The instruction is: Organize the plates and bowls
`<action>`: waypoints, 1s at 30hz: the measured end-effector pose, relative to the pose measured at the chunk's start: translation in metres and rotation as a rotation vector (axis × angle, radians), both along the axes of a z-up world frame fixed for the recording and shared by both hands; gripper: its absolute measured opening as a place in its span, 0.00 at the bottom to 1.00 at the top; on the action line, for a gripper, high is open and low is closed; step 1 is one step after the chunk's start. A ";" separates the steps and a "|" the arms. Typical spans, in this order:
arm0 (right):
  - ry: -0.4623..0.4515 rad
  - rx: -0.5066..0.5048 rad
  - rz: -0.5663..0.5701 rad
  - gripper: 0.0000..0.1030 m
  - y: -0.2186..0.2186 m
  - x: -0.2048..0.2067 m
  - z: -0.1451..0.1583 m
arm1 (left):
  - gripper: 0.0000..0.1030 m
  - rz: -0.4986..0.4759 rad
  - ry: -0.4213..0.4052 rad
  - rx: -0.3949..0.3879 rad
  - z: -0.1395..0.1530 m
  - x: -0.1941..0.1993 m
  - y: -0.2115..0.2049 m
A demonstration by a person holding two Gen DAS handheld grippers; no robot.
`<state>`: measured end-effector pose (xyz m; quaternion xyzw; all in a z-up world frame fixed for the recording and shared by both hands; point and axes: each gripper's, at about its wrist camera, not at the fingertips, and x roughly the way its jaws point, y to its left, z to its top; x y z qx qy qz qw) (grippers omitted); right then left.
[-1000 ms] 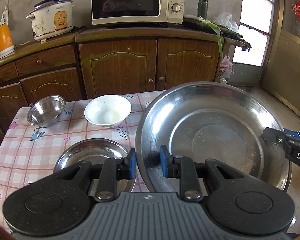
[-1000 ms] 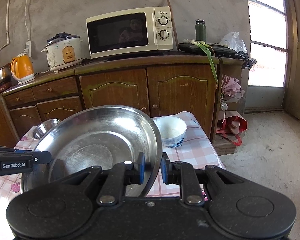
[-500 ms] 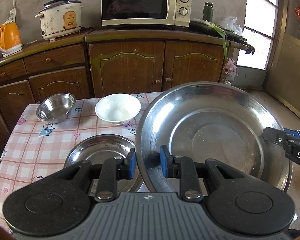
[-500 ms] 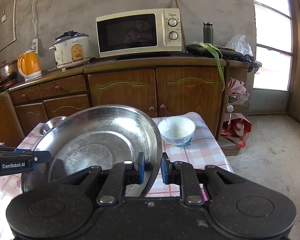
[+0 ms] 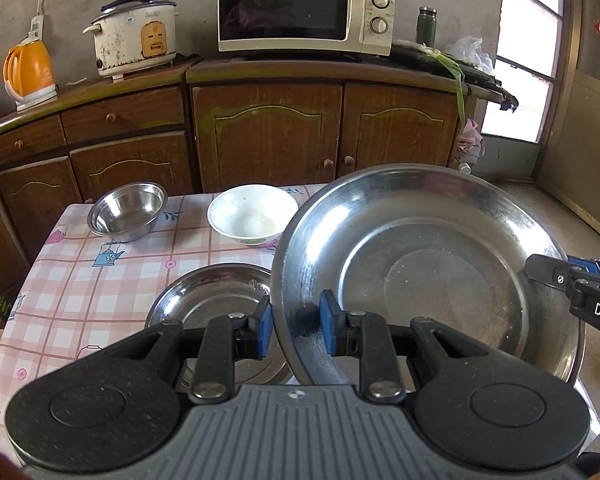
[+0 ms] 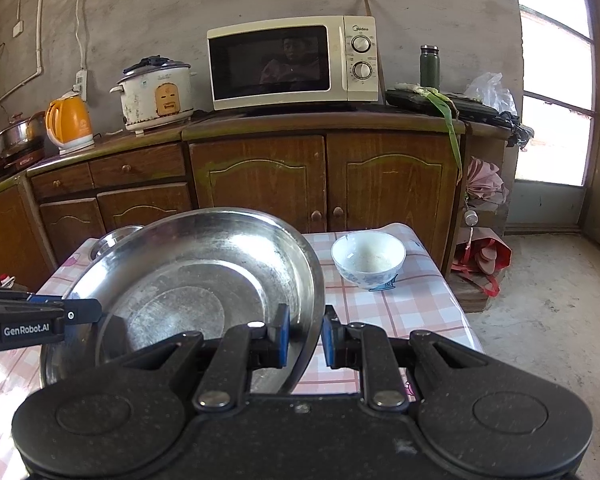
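Large steel plate is held off the worktop by both grippers at once. The left gripper has its fingers closed on the plate's left rim, one blue pad outside the wall and the other inside. The right gripper clamps the opposite rim likewise. A two-point hold suits a wide, shallow dish: one grip at the edge alone would likely let it swing.

Below and just left of the left fingers lies a second steel plate, flat on the worktop; judged the probable stacking target. Ahead of those fingers stands a white bowl, and further to their left a small steel bowl, the two apart from each other.

Clearance: the held plate's right portion overhangs the worktop's right edge, with floor beneath. Room to travel lies leftward over the flat plate. The white bowl sits near the held plate's far rim, so a forward drift risks contact. Cabinet stands well beyond.
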<state>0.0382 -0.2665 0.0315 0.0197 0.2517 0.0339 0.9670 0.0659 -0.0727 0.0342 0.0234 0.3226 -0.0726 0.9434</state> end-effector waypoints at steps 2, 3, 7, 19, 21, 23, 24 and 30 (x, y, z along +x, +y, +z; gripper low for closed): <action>0.001 -0.001 0.004 0.22 0.001 0.002 0.000 | 0.24 0.003 -0.001 0.000 0.000 -0.001 0.002; 0.000 -0.001 0.005 0.22 0.002 0.002 0.000 | 0.24 0.004 -0.002 0.000 0.000 -0.001 0.003; 0.000 -0.006 0.012 0.22 0.005 0.003 0.000 | 0.24 0.010 -0.002 -0.001 0.000 -0.002 0.006; 0.009 -0.014 0.033 0.22 0.013 0.001 -0.005 | 0.24 0.027 0.009 -0.005 -0.003 -0.007 0.012; 0.010 -0.015 0.036 0.22 0.014 0.000 -0.006 | 0.24 0.028 0.008 -0.001 -0.003 -0.008 0.013; 0.012 -0.013 0.045 0.22 0.015 -0.002 -0.006 | 0.25 0.032 -0.001 0.021 -0.004 -0.010 0.013; 0.011 -0.020 0.046 0.22 0.016 -0.002 -0.006 | 0.25 0.033 -0.001 0.022 -0.004 -0.010 0.013; 0.013 -0.029 0.054 0.22 0.022 -0.004 -0.007 | 0.24 0.043 0.009 -0.003 -0.007 -0.012 0.020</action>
